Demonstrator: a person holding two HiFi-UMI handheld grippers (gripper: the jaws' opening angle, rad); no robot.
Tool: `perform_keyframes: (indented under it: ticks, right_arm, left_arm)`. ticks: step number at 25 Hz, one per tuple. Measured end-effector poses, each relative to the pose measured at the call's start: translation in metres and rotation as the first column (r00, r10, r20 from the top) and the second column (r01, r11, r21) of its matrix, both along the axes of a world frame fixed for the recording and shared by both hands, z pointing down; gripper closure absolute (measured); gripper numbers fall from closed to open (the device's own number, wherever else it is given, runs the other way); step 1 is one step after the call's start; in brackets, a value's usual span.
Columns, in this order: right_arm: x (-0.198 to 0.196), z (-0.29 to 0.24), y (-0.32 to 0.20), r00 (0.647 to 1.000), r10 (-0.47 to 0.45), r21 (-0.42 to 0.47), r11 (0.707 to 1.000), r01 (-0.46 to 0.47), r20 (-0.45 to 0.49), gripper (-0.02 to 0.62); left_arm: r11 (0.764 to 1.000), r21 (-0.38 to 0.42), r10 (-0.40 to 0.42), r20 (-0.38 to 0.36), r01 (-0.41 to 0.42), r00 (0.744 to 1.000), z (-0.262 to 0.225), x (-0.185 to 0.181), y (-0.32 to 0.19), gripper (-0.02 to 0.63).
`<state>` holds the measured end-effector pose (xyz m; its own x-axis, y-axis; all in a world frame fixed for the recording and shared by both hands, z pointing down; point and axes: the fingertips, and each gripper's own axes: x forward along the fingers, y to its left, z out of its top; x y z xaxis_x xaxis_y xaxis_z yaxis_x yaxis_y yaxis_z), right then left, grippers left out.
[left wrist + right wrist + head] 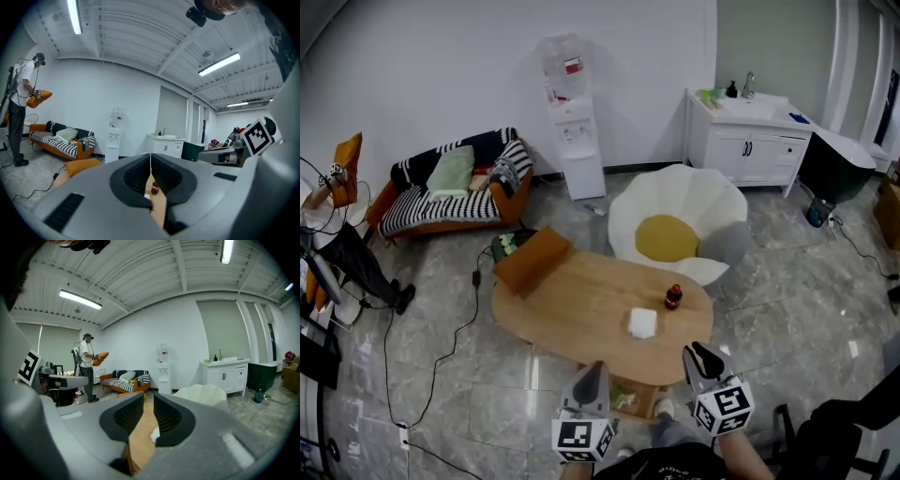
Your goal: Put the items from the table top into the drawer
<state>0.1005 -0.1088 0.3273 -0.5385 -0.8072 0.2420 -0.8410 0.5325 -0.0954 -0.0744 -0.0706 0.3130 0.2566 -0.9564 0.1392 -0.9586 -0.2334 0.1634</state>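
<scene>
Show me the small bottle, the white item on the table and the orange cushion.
small bottle [673, 299]: head view, its dark body.
white item [643, 322]: head view, its middle.
orange cushion [532, 260]: head view, its top face.

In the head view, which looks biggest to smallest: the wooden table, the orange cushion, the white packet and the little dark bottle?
1. wooden table
2. orange cushion
3. white packet
4. dark bottle, only a little smaller than the packet

Small dark bottle [673, 297] with red cap stood upright on the oval wooden tabletop [572, 309], right of centre. White squarish pad [643, 322] lay flat near it, towards the front edge.
</scene>
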Motion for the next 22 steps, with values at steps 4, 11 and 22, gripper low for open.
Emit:
perform_keyframes:
  ticks: [4, 11, 22]
  right_arm:
    - [-0.003, 0.008, -0.02, 0.999, -0.049, -0.026, 0.998, 0.049, 0.002, 0.498]
    - [-0.004, 0.016, -0.063, 0.992, -0.124, -0.067, 0.99, 0.125, 0.016, 0.426]
    - [-0.007, 0.038, -0.108, 0.967, -0.254, -0.129, 0.958, 0.254, 0.015, 0.36]
  left_arm:
    - [1.0, -0.015, -0.024, -0.001, 0.024, 1.0, 0.006, 0.005, -0.02, 0.595]
    - [0.997, -0.034, -0.073, -0.002, 0.073, 0.997, 0.01, 0.014, -0.059, 0.595]
    - [0.987, -0.065, -0.149, 0.012, 0.149, 0.989, 0.021, 0.019, -0.102, 0.595]
